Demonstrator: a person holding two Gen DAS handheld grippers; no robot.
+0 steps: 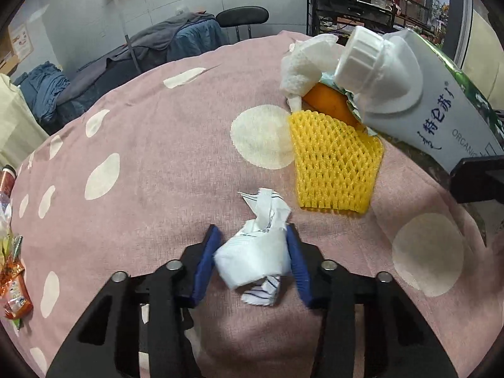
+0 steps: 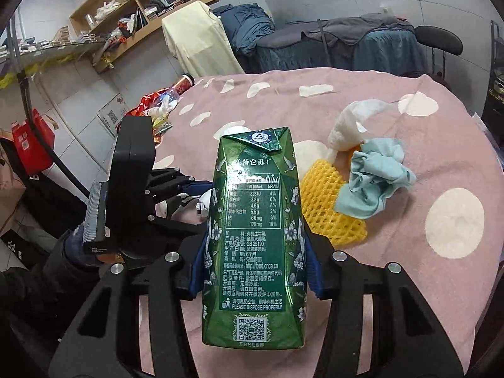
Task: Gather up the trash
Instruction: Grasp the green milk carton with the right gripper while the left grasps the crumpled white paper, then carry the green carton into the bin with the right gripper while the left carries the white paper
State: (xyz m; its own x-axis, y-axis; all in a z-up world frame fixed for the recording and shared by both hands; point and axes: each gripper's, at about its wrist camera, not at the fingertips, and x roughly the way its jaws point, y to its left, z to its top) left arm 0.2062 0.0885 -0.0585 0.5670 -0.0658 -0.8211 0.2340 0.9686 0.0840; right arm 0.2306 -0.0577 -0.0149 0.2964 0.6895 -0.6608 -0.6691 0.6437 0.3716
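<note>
On the pink spotted tablecloth (image 1: 151,132) lies a crumpled white wrapper with blue stripes (image 1: 255,252). My left gripper (image 1: 252,236) has its blue pads pressed against both sides of it. My right gripper (image 2: 255,239) is shut on a green milk carton (image 2: 255,220) and holds it up above the table. In the left wrist view the carton (image 1: 434,100) shows its white face and white screw cap at the upper right. A yellow foam fruit net (image 1: 334,163) (image 2: 327,201) lies flat just beyond the wrapper.
Behind the net are a white tissue (image 1: 302,66) (image 2: 346,126), a crumpled teal sheet (image 2: 375,182) and an orange piece (image 1: 330,104). Snack packets (image 1: 12,286) and a bottle (image 2: 181,85) sit at the table's left edge. A sleeve (image 2: 47,271) shows beside the left tool.
</note>
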